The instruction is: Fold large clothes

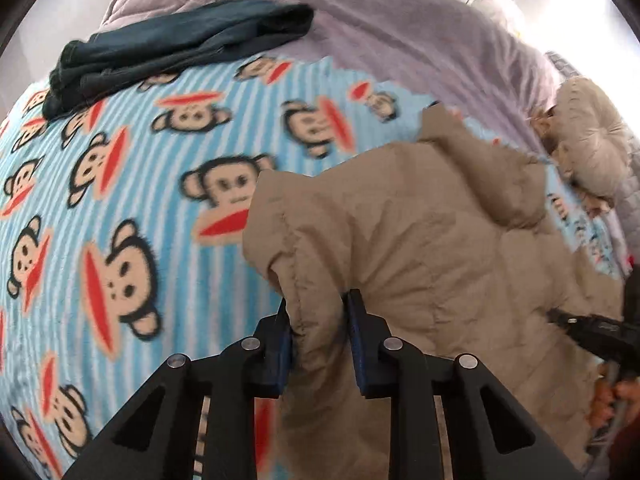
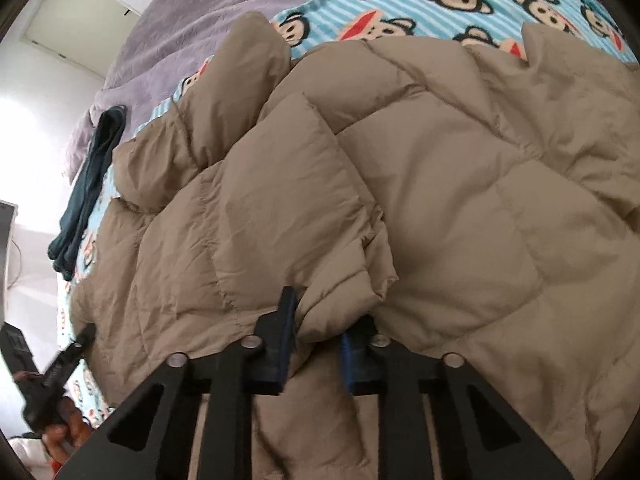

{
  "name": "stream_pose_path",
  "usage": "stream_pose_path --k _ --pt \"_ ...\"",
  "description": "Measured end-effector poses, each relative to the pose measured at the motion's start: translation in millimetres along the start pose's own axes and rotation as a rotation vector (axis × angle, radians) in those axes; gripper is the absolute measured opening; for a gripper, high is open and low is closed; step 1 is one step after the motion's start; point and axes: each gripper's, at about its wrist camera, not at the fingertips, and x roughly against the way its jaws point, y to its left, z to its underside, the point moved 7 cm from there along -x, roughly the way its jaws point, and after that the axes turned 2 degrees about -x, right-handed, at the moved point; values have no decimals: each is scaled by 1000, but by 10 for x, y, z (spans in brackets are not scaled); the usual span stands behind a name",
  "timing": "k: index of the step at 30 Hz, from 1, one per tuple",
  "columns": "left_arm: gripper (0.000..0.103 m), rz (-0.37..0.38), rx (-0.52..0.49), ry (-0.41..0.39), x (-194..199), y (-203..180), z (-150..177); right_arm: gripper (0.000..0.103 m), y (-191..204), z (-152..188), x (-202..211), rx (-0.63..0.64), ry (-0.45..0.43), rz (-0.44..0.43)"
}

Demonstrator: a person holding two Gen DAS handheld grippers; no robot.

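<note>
A tan quilted puffer jacket [image 1: 432,248] lies spread on a bed over a blue striped monkey-print blanket [image 1: 132,184]. My left gripper [image 1: 318,304] is shut on a bunched edge of the jacket, the fabric pinched between its blue pads. In the right wrist view the same jacket [image 2: 420,168] fills most of the frame, and my right gripper [image 2: 320,316] is shut on a fold at its near edge. The other gripper [image 2: 60,368] shows at the lower left of that view, held by a hand and touching the jacket's far end.
A folded dark teal garment [image 1: 176,48] rests at the blanket's far edge, beside a lavender bedspread [image 1: 400,36]. A cream pillow [image 1: 592,140] lies at the right. A white wall and door [image 2: 52,60] stand beyond the bed.
</note>
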Motion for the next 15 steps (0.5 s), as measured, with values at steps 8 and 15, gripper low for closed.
stream_pose_path --k 8,15 --pt "77 -157 71 -49 232 386 -56 19 155 108 -91 53 0 47" --pt "76 -123 95 -117 723 432 44 49 -36 51 367 99 -44 118"
